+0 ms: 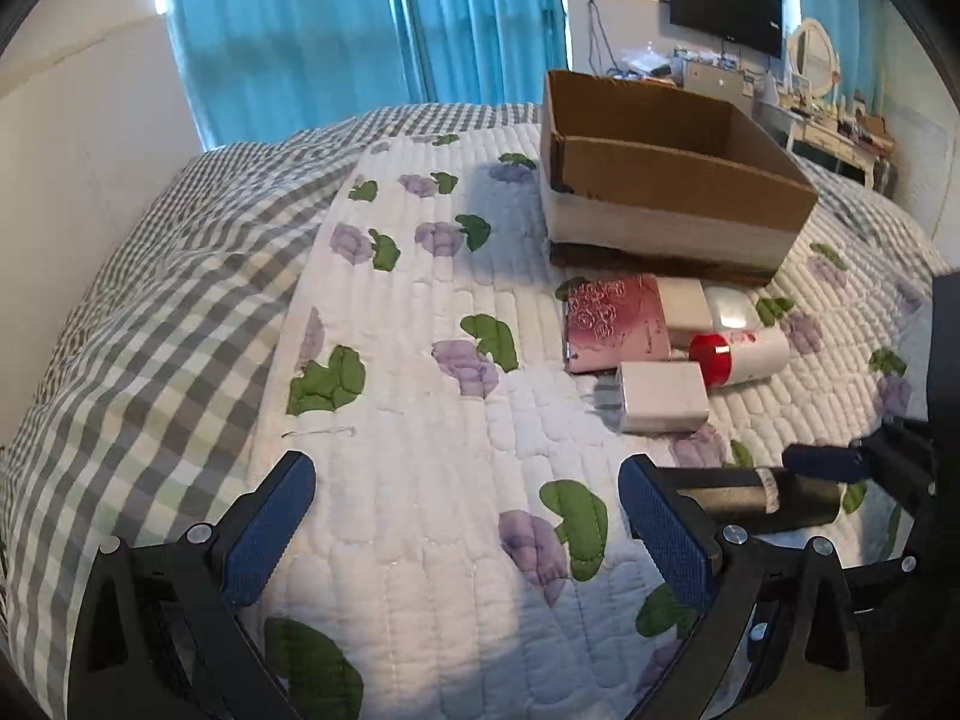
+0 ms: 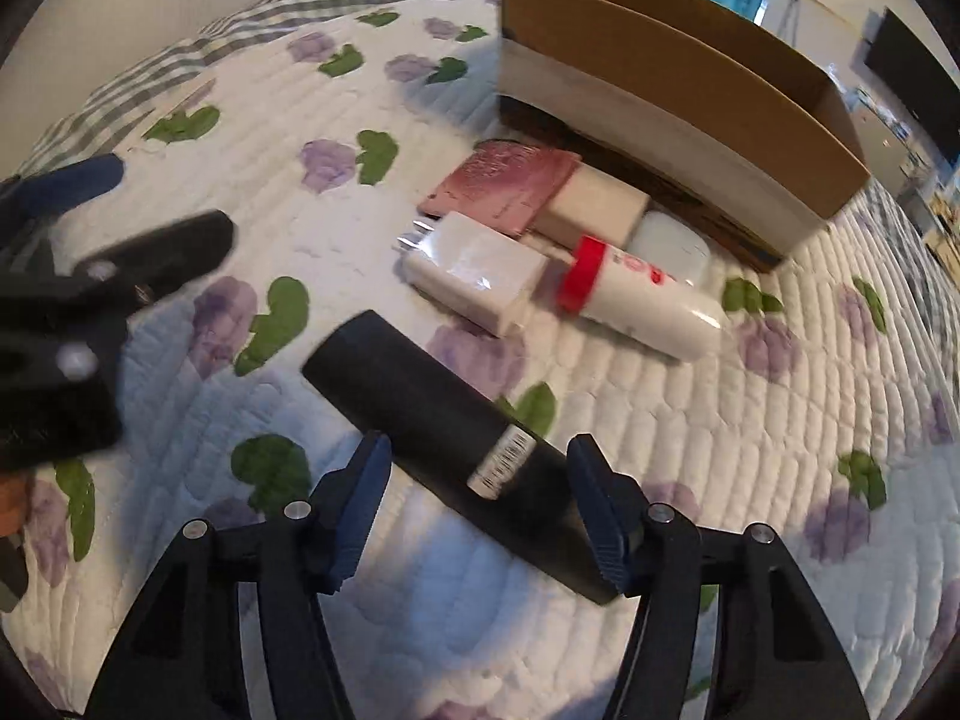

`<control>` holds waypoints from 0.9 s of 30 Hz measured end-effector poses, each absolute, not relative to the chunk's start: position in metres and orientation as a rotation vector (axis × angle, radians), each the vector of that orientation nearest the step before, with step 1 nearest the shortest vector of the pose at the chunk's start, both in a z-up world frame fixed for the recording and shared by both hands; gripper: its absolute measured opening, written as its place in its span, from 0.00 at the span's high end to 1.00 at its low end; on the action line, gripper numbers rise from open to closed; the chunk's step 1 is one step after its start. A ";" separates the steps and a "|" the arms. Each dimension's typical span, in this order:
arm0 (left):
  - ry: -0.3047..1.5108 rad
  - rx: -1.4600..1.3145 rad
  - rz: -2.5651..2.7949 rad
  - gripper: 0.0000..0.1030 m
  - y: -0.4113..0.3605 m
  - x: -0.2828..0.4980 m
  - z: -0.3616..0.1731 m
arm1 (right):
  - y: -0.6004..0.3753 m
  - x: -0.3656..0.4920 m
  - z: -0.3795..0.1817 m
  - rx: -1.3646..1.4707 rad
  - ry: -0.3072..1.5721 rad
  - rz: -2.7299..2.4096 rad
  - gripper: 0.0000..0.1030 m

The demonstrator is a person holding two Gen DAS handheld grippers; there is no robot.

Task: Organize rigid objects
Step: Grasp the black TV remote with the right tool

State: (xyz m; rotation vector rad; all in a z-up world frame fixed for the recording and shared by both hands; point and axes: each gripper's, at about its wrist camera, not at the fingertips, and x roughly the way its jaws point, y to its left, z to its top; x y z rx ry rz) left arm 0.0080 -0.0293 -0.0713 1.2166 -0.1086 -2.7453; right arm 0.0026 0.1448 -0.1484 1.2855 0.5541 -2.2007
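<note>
A black cylinder [image 2: 432,414] with a barcode label lies slanted on the floral quilt [image 2: 660,420]. My right gripper [image 2: 480,447] straddles it from above, both blue pads touching its sides. In the left wrist view the same cylinder [image 1: 750,495] lies just right of my left gripper [image 1: 468,516], which hangs open over bare quilt. Further off lie a white charger [image 2: 474,276], a red-capped white bottle [image 2: 642,294], a pink patterned box [image 2: 504,186], a beige block [image 2: 591,210] and a white rounded case [image 2: 669,243].
An open cardboard box [image 1: 678,180] stands on the bed just beyond the small objects. A grey checked cover [image 1: 150,276] slopes away at the left. Blue curtains [image 1: 300,30], a wall television and a dresser stand behind the bed.
</note>
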 end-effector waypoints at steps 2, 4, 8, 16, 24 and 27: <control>-0.115 1.218 -2.748 0.00 -0.029 0.009 -0.071 | 0.138 0.006 -0.153 1.273 0.608 -2.193 0.34; -0.095 1.216 -2.757 0.00 -0.030 0.009 -0.069 | 0.133 0.007 -0.158 1.265 0.677 -2.194 0.33; -0.073 1.219 -2.762 0.00 -0.032 0.011 -0.066 | 0.138 -0.004 -0.161 1.276 0.641 -2.233 0.47; -0.040 1.275 -2.750 0.00 -0.023 0.012 -0.058 | 0.170 -0.010 -0.126 1.193 0.438 -2.381 0.71; -0.041 1.229 -2.813 0.00 0.016 -0.020 -0.039 | 0.201 -0.061 -0.091 1.302 0.356 -2.394 0.82; -0.065 1.277 -2.821 0.00 0.031 -0.040 -0.054 | 0.216 -0.076 -0.093 1.337 0.316 -2.409 0.82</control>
